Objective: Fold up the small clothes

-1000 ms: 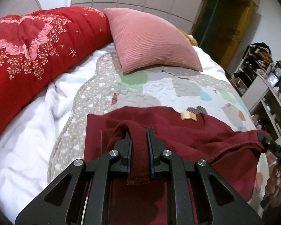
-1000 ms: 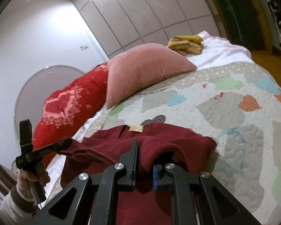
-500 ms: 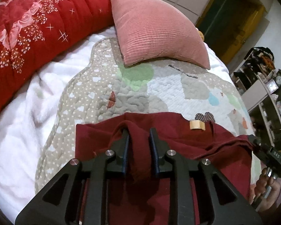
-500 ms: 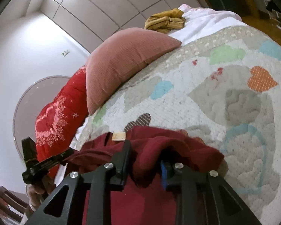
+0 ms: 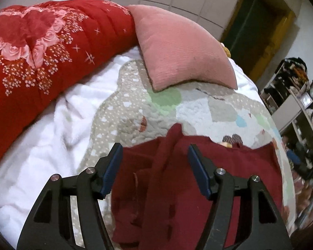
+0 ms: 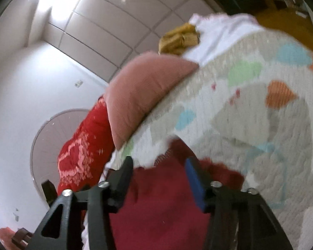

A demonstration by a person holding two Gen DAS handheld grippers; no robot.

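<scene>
A dark red garment (image 5: 198, 177) lies folded over on the patterned quilt (image 5: 198, 108) of a bed. My left gripper (image 5: 154, 152) is open right above it, with a raised ridge of the cloth standing between the fingers and touching neither blue pad. The garment also shows in the right wrist view (image 6: 160, 198), blurred. My right gripper (image 6: 159, 162) is open over its right part, with loose cloth between the spread fingers. A tan label (image 5: 226, 144) shows at the garment's far edge.
A pink pillow (image 5: 177, 52) lies at the head of the quilt. A red flowered duvet (image 5: 41, 48) is heaped at the far left over a white blanket (image 5: 41, 145). A yellow garment (image 6: 179, 39) lies beyond the pillow. Shelves (image 5: 298, 108) stand to the right.
Both grippers were shut on folds of the red garment and carried them toward the pillow. Both have now opened and let the cloth go. It rests on the quilt.
</scene>
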